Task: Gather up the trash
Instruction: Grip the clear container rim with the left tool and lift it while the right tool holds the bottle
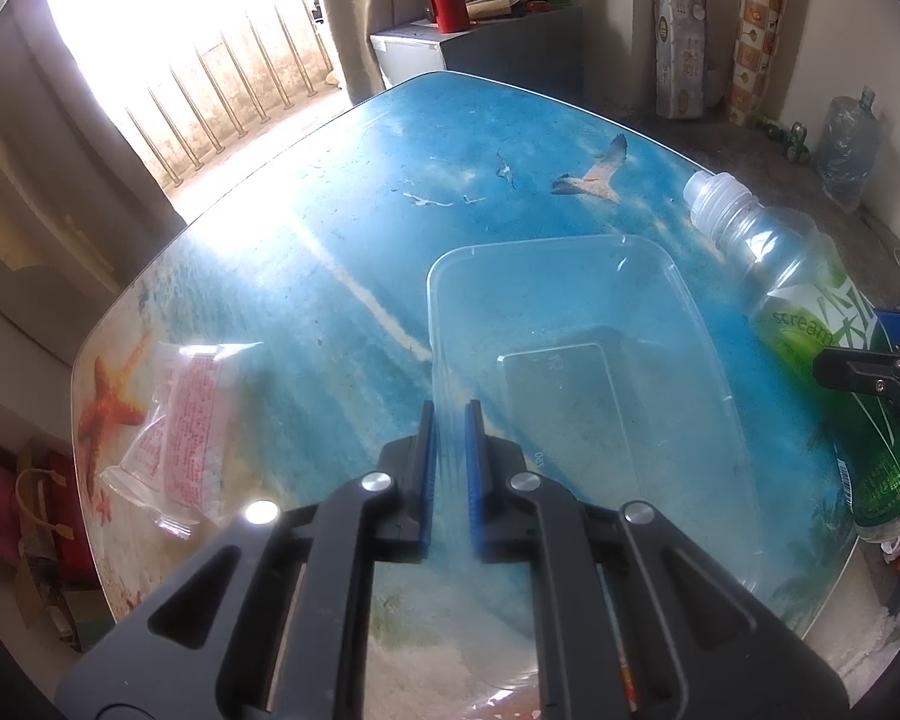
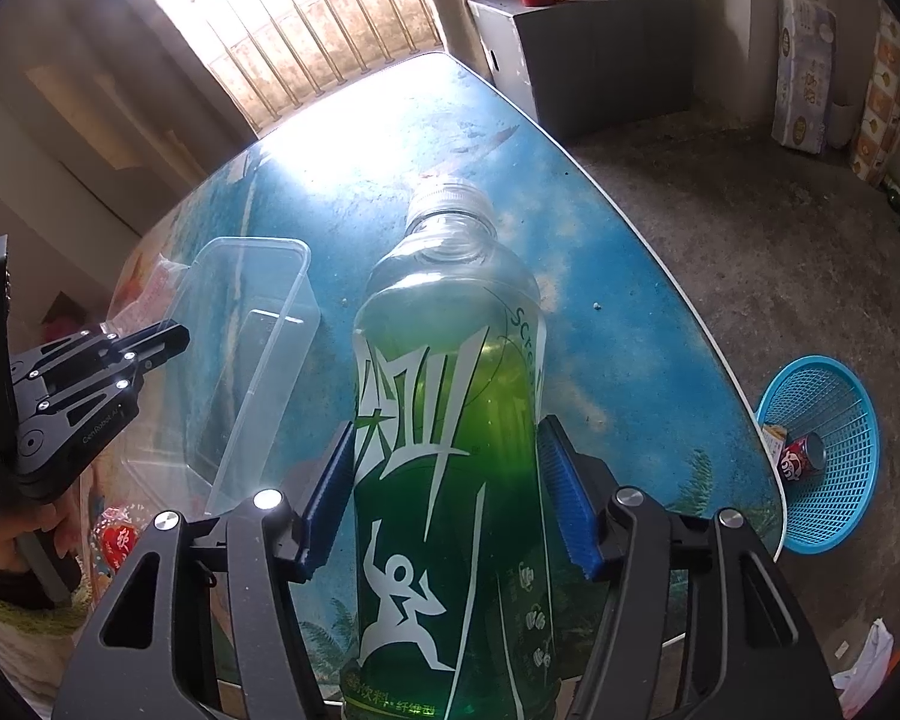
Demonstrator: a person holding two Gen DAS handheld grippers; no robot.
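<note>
We angle both down over the bench: left hand-held gripper pinches the clear container's rim, right hand-held gripper clamps the green bottle.

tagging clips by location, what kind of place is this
Probably a room in a home: a glass-topped table with a beach print, a railed balcony door, a pack of tissue rolls on the bare concrete floor.

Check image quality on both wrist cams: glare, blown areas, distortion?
Left wrist: barred window blown out; glare streaks the blue sea-print tabletop. Right wrist: same window washes out the table's far end; table edges bow in both.
</note>
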